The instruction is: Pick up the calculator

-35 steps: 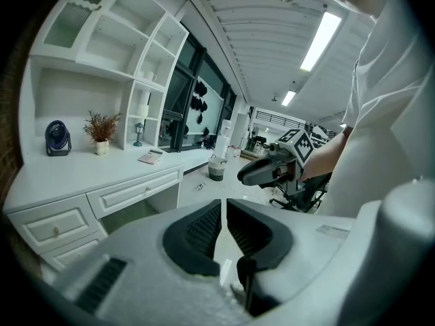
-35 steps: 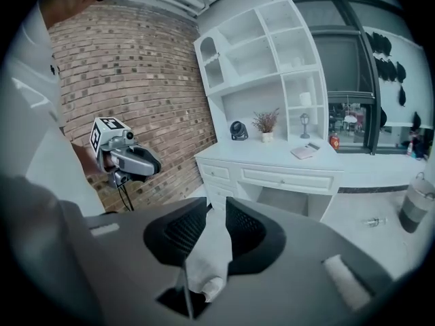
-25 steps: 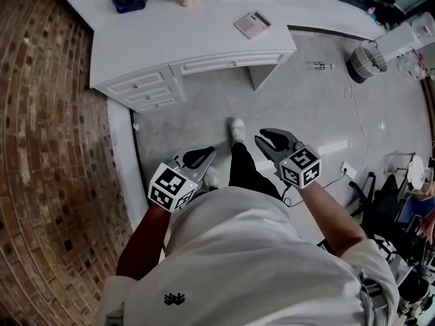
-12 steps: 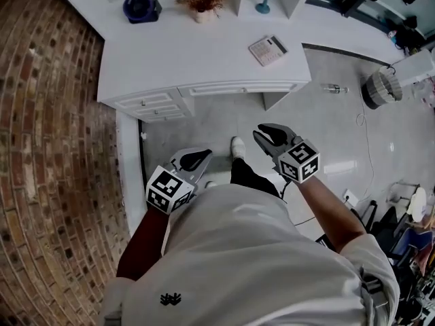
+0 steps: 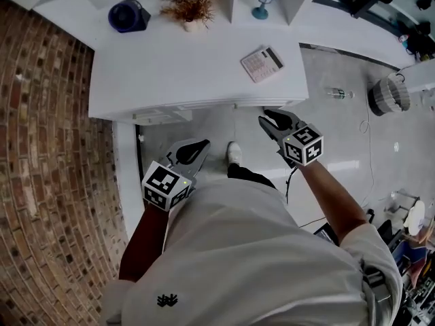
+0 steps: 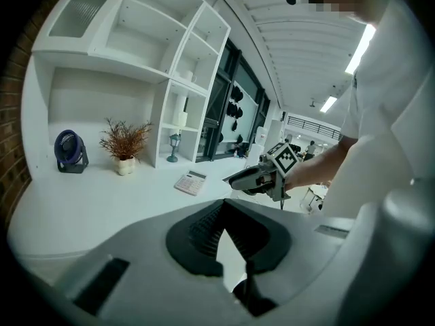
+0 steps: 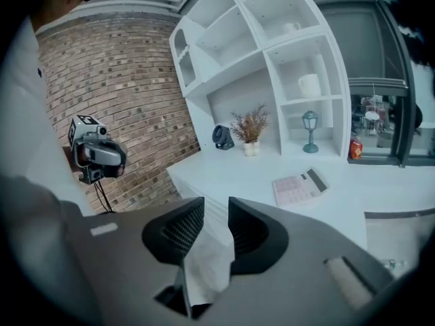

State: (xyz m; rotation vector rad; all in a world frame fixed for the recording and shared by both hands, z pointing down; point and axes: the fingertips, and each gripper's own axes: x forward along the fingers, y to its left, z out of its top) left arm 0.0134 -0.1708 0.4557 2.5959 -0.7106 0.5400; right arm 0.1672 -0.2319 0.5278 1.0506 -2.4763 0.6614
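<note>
The calculator [image 5: 262, 64] is pale with a dark screen and lies flat on the white desk [image 5: 170, 73], near its right end. It also shows in the left gripper view [image 6: 191, 182] and the right gripper view [image 7: 300, 186]. My right gripper [image 5: 268, 119] hovers just short of the desk's front edge, below the calculator and apart from it. Its jaws [image 7: 216, 212] are opening with nothing between them. My left gripper [image 5: 197, 146] hangs lower left over the floor, its jaw tips [image 6: 223, 204] meeting, holding nothing.
A blue fan [image 5: 128, 14], a potted dried plant [image 5: 190, 2] and a small lantern [image 5: 264, 5] stand at the desk's back by white shelves. A brick wall [image 5: 47, 148] runs along the left. A basket [image 5: 391, 95] and a bottle [image 5: 338, 94] are on the floor at right.
The person has stepped toward the desk, so both grippers are closer to its front edge. The right gripper now reaches the edge and its jaws have spread a little.
</note>
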